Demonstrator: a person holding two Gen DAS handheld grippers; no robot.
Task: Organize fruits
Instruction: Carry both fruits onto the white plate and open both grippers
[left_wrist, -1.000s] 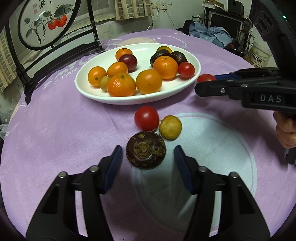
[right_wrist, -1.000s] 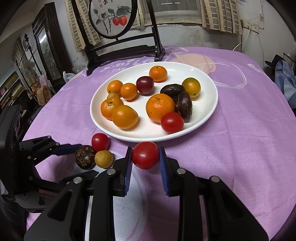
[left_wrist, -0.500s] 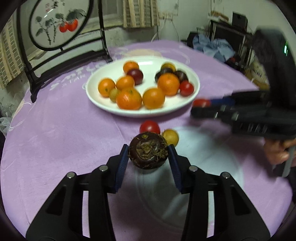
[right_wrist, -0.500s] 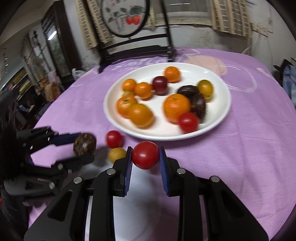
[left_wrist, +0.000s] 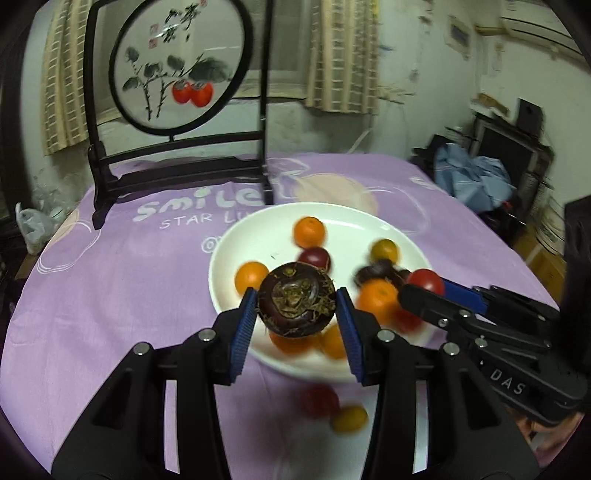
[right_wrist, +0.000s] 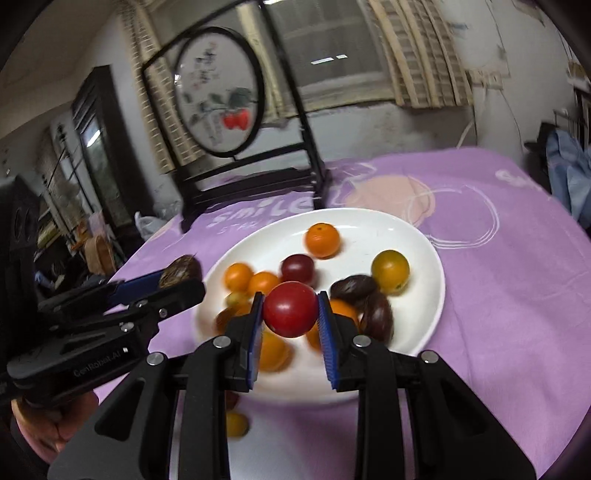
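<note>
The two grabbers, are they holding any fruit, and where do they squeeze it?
Yes. The left gripper pinches the dark round fruit by its two sides. The right gripper pinches a red tomato by its sides too.

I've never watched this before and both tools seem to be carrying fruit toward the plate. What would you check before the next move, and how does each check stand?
1. Left tool grips the dark round fruit: ok, pads press both sides.
2. Right tool grips the red tomato: ok.
3. Free spot on the white plate: ok, its far part is bare.
4. Tools clear of each other: ok, apart in both views.
5. Fruit left on the purple cloth: not ok, a red one and a yellow one remain.
</note>
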